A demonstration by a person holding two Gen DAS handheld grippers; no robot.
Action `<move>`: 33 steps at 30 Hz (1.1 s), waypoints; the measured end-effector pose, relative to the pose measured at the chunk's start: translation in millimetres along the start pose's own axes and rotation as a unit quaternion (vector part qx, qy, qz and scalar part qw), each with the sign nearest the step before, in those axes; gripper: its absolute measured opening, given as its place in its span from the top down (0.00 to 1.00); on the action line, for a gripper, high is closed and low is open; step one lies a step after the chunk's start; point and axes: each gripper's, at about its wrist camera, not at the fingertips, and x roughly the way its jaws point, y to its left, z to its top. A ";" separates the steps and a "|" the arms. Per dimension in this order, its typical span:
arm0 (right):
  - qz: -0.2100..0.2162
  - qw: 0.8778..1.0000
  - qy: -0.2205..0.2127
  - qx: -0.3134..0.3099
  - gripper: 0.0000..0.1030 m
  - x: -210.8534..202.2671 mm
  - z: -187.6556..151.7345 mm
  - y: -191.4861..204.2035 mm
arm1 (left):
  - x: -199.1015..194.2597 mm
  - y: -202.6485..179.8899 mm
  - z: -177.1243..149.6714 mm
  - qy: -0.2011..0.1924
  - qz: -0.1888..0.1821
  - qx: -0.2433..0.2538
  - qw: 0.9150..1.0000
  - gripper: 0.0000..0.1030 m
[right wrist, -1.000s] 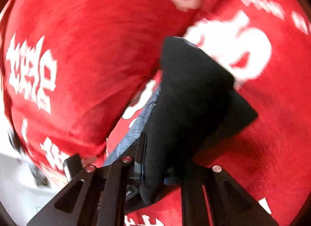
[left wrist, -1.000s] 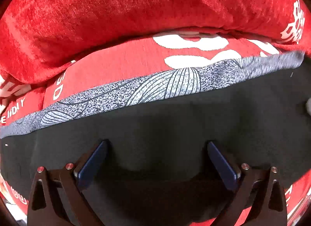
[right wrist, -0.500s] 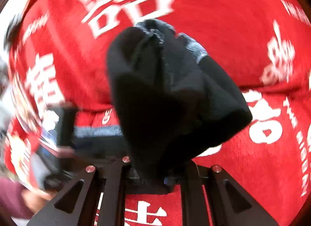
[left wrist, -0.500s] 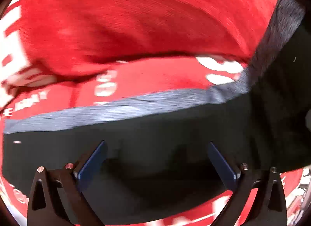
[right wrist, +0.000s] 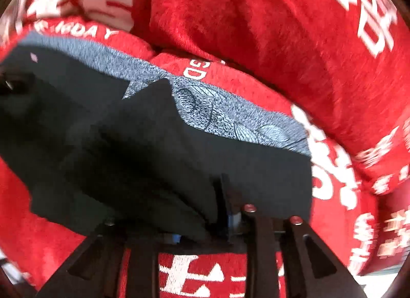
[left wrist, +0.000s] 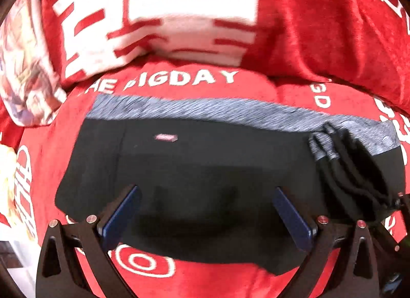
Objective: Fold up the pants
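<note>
Black pants (left wrist: 205, 159) with a grey patterned side band (left wrist: 230, 110) lie on a red sofa cover. My left gripper (left wrist: 205, 210) is open just above the black cloth, holding nothing. A bunched fold of the pants (left wrist: 353, 169) sits at the right. In the right wrist view the pants (right wrist: 153, 144) are doubled over, and my right gripper (right wrist: 205, 223) is shut on the folded black edge, holding it low over the lower layer.
The red sofa seat (left wrist: 217, 280) and its back cushion (left wrist: 320, 21) with white lettering surround the pants. A pale patterned cushion (left wrist: 23, 72) lies at the far left. The back cushion (right wrist: 256, 28) rises close behind the pants.
My right gripper has carried the held end of the pants down and over onto the flat part. My left gripper has shifted along the pants and stays open.
</note>
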 end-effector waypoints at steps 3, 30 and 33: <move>0.000 0.999 -0.020 -0.036 0.51 -29.6 1.2 18.7 | 0.6 7.5 -0.6 0.011 -0.022 -0.001 1.000 0.00; 0.444 0.707 0.092 0.542 0.51 64.5 -99.7 -162.0 | 21.5 -150.0 11.8 0.138 -0.235 0.092 0.958 0.63; 0.443 0.697 0.089 0.557 0.96 75.0 -96.4 -161.3 | 20.1 -154.8 11.8 0.134 -0.240 0.097 0.957 0.68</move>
